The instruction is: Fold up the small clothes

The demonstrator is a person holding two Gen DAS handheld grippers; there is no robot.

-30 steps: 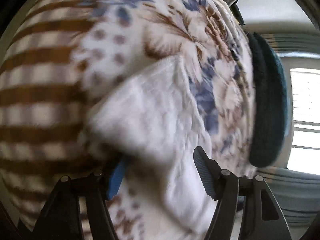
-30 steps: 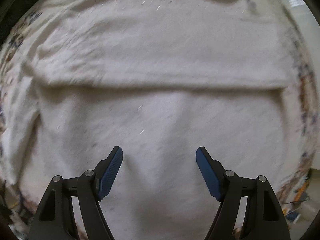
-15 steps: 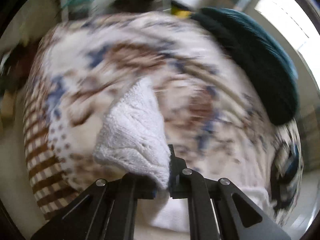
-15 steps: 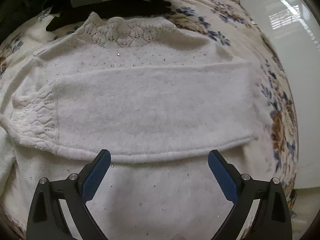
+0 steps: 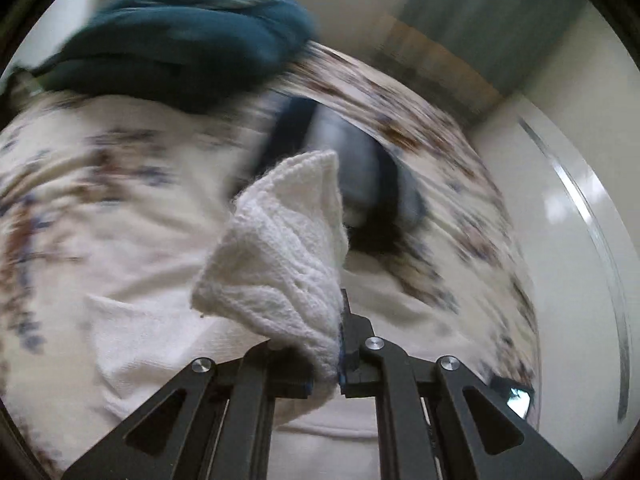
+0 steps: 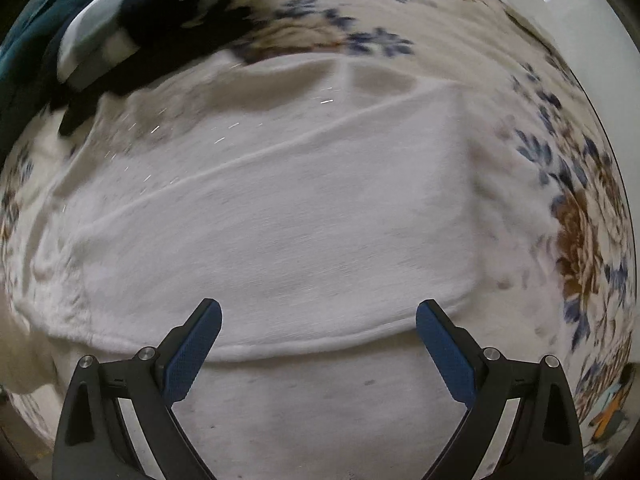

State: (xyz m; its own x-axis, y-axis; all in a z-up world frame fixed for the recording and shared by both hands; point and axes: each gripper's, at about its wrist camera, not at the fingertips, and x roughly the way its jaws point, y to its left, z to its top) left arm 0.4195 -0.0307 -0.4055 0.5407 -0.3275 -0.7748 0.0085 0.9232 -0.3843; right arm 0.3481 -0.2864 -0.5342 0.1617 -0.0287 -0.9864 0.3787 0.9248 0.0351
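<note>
A white knit sweater [image 6: 280,216] lies spread on a floral bedspread [image 6: 576,216], one sleeve folded flat across its body. My right gripper [image 6: 318,320] hangs open straight above the folded sleeve's lower edge, nothing between its blue pads [image 6: 192,348]. In the left wrist view my left gripper [image 5: 336,344] is shut on the lacy cuff [image 5: 280,252] of the other sleeve and holds it lifted over the bed; the white body of the sweater [image 5: 152,340] lies below it. The picture is blurred by motion.
A teal blanket [image 5: 184,36] is bunched at the far side of the bed. A dark striped pile of folded clothes [image 6: 120,36] sits beyond the sweater's collar. White floor [image 5: 576,216] shows past the bed's right edge.
My left gripper closed on the cuff, lifted it and swung across the bed while rolling. My right gripper opened wider and slid along the folded sleeve.
</note>
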